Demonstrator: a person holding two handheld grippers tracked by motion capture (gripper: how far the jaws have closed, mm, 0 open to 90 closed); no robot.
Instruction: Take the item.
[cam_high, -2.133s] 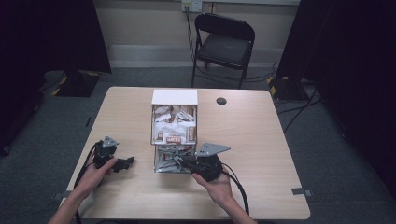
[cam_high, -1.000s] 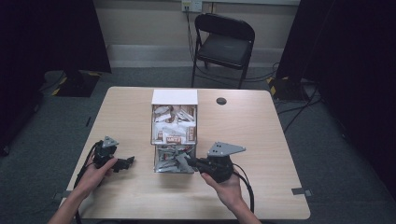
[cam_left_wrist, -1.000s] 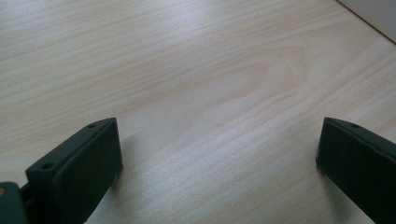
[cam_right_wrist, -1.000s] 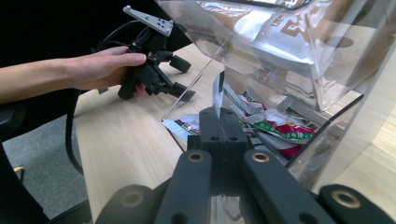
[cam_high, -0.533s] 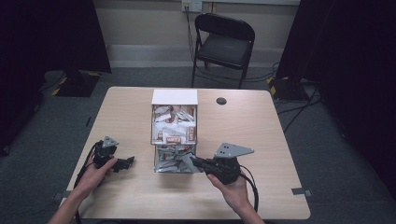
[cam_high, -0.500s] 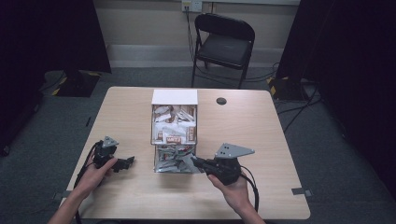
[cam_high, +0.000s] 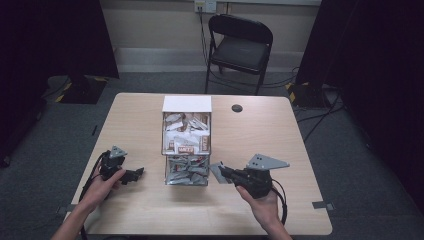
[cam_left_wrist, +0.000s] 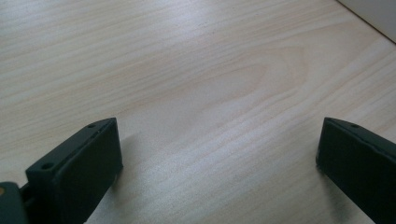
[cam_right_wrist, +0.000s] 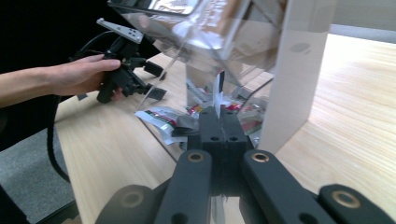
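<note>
Holding a gripper in each hand, we sit at the near edge of the wooden table. Our right gripper lies low over the tabletop just to the right of the clear dispenser, its jaws pressed together on a thin silvery sachet that sticks out from the tips toward the dispenser's lower tray. In the right gripper view the same sachet stands edge-on between the closed jaws, with the dispenser's white side wall close on the right and loose packets lying in the open tray just beyond the tips. Our left gripper rests on the table well to the left of the dispenser, pointing toward it, jaws spread wide with nothing but bare wood between them, as the left gripper view shows. That gripper also appears far off in the right gripper view, held in our left hand. The dispenser's upper bin is packed with more packets, and a small black disc lies on the table behind it.
</note>
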